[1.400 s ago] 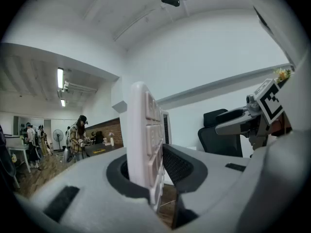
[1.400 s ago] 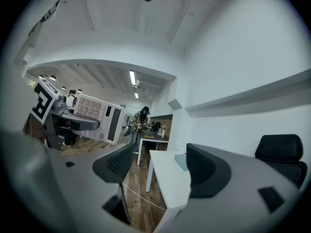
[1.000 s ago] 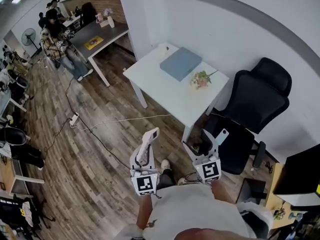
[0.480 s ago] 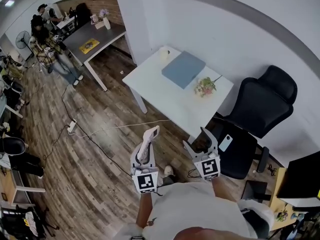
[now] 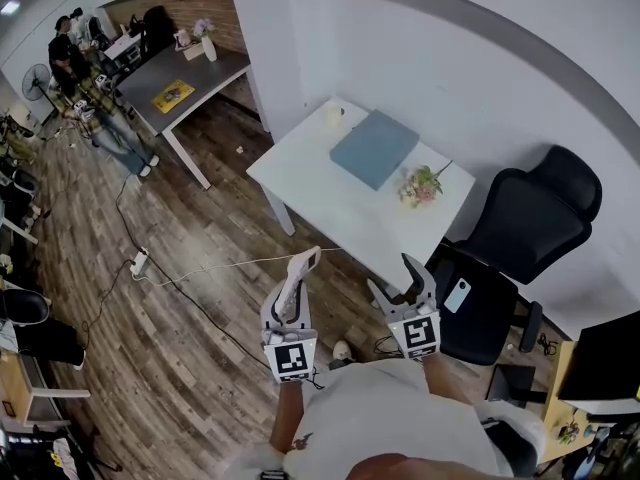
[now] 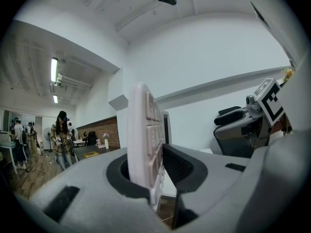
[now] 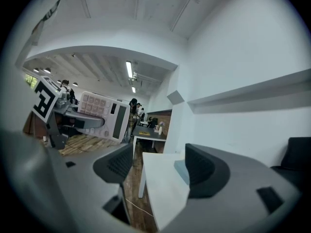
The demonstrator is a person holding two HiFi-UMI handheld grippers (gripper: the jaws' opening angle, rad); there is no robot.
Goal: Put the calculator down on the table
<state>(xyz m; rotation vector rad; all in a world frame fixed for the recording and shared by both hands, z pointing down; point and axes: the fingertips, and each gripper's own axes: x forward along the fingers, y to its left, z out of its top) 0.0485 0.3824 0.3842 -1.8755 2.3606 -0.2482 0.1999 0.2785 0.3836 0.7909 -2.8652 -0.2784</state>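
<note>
Left gripper view is showing the left gripper clamping a pale pink plastic calculator edgewise, well apart from the white rectangular table. Releasing early would be risking a floor drop. The right gripper is closing its empty jaws.

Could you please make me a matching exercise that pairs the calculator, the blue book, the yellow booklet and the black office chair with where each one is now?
Things:
1. calculator
2. blue book
3. yellow booklet
4. black office chair

Places:
A. lying on the grey desk
B. standing beside the white table
C. clamped between the jaws of the left gripper
D. lying flat on the white table

Pairs: 1-C, 2-D, 3-A, 4-B
</note>
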